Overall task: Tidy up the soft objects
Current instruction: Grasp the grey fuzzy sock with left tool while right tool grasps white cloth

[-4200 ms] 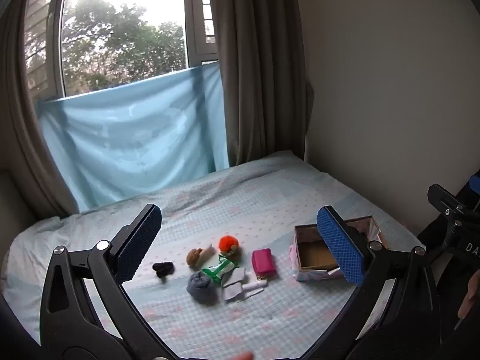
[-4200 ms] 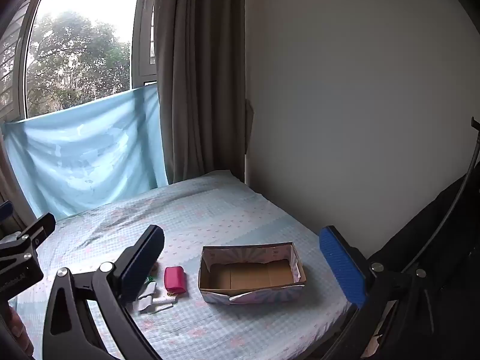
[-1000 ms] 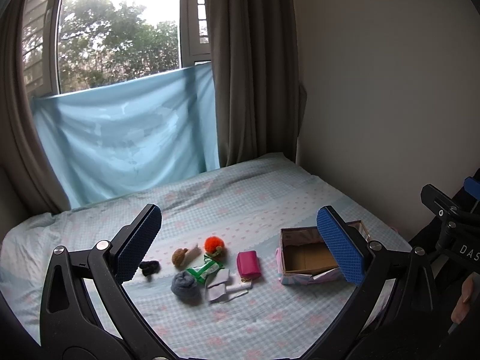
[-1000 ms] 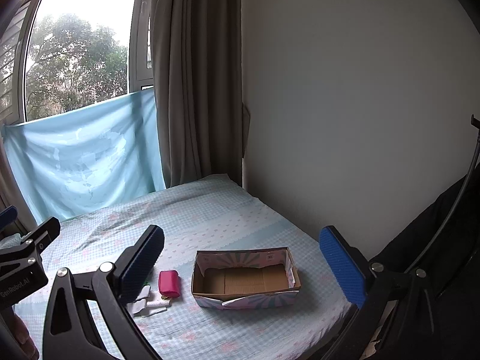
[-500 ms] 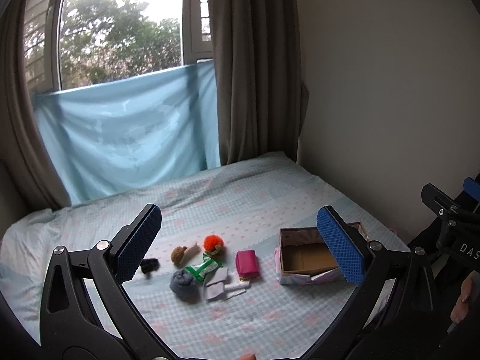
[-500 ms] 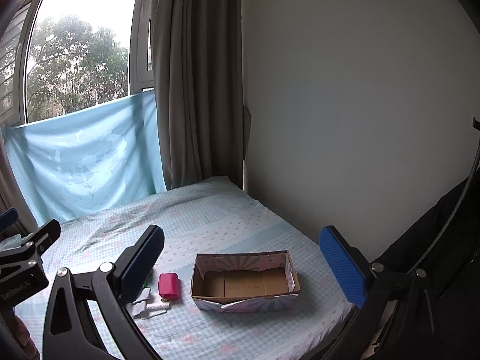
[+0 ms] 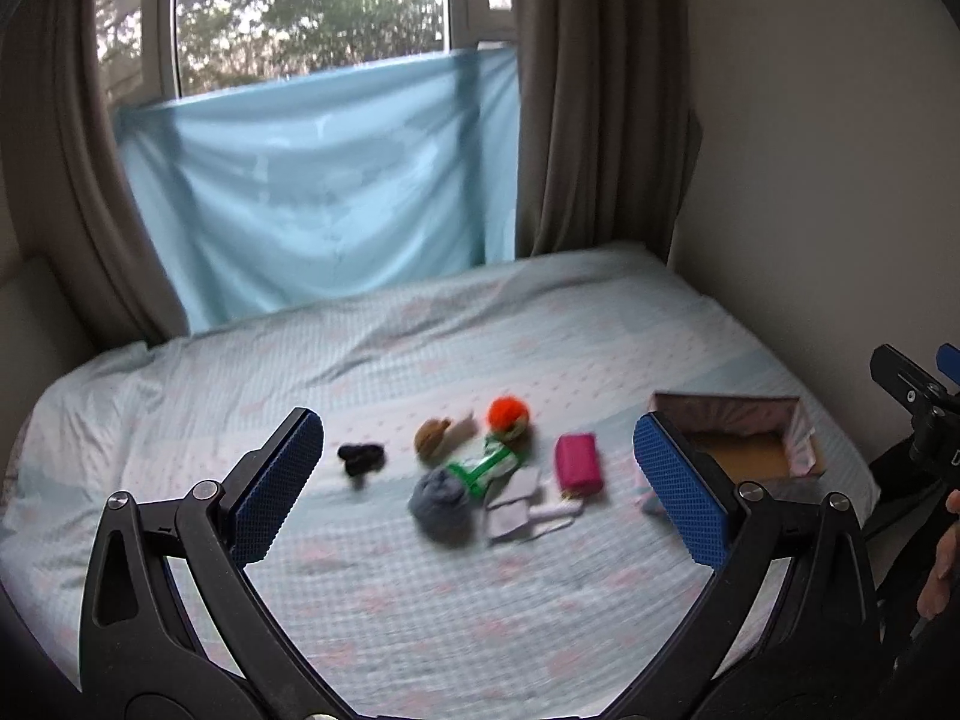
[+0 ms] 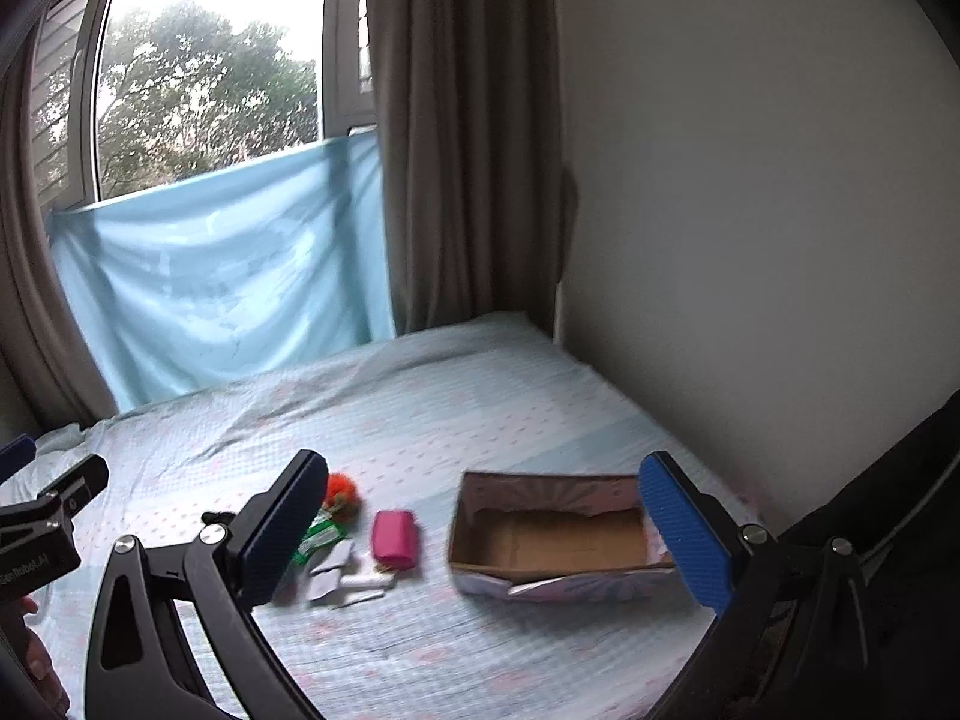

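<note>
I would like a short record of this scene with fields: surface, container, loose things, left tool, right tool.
surface: bed with a light blue sheet
container: box, open top, nothing seen inside
loose things: pink pouch, orange ball, brown toy, grey bundle, black item, green packet, white pieces; all lie on the sheet, outside the box
left tool: open, holds nothing, above the bed
right tool: open, holds nothing, faces the box

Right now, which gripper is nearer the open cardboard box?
Right. The right gripper hangs open facing the cardboard box, which lies between its fingers in view. The left gripper faces the soft-object pile, box off to its right.
</note>
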Demonstrator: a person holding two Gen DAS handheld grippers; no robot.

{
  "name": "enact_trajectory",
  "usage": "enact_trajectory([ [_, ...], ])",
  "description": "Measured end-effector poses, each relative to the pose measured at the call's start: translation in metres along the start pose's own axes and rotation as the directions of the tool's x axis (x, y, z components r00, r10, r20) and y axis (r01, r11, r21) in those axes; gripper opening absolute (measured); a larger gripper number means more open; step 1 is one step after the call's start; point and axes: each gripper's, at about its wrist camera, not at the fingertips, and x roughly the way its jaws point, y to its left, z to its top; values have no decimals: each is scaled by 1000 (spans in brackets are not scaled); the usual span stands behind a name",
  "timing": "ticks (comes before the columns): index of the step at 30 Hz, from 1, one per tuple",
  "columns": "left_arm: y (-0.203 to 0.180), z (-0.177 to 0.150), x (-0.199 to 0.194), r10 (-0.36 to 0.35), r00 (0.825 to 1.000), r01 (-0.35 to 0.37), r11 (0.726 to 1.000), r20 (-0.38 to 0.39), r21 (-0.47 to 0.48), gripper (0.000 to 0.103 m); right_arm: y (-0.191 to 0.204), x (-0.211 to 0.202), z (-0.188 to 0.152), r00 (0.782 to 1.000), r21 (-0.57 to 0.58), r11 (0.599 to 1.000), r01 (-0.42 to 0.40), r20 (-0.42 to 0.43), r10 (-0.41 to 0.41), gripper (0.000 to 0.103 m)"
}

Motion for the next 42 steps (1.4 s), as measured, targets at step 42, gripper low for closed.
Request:
enact_trajectory([
  [42, 65, -181, 401, -245, 912, 288, 954, -330, 87, 97, 176, 378, -221, 906, -268, 911, -313, -373, 201, 67],
])
